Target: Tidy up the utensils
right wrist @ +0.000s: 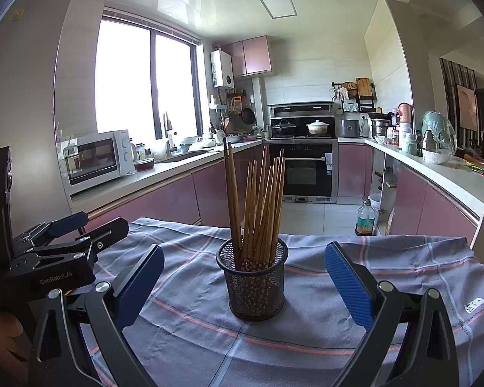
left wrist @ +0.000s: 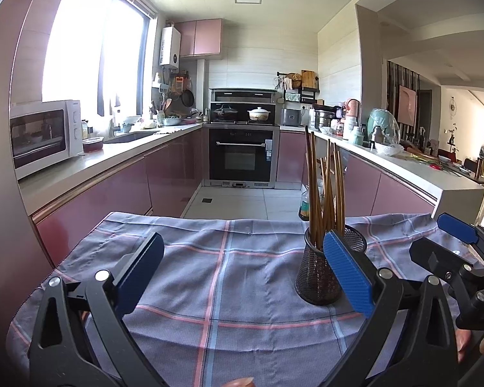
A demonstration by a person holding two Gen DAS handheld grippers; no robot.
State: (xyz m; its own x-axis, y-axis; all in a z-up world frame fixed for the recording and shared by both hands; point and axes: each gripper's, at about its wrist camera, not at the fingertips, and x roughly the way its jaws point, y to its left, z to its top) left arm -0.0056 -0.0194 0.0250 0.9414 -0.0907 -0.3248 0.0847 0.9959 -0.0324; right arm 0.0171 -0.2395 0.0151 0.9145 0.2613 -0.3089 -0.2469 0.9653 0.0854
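A black mesh cup (right wrist: 253, 282) stands upright on the tabletop (right wrist: 403, 264), which is covered by a grey-blue checked cloth (right wrist: 193, 332) with pink and light-blue lines. A bundle of wooden chopsticks (right wrist: 258, 206) stands in the cup, tips fanned out above the rim, one pair reaching higher than the rest.

The right gripper (right wrist: 244, 285) is spread wide and holds nothing; in its own view the cup sits between its two blue pads, touching neither. The left gripper (left wrist: 244, 285) is likewise wide open and empty, over bare cloth to the left of the cup. In the left view the cup (left wrist: 326, 267) shows just behind the right-hand pad, with the chopsticks (left wrist: 326, 190) rising above it, and the right gripper (left wrist: 448, 238) enters from the right edge. In the right view the left gripper (right wrist: 80, 229) appears at the left edge.

Behind the tabletop lies a kitchen with pink cabinets, a white microwave (right wrist: 96, 161) on the left counter and an oven (right wrist: 303, 171) at the far end.
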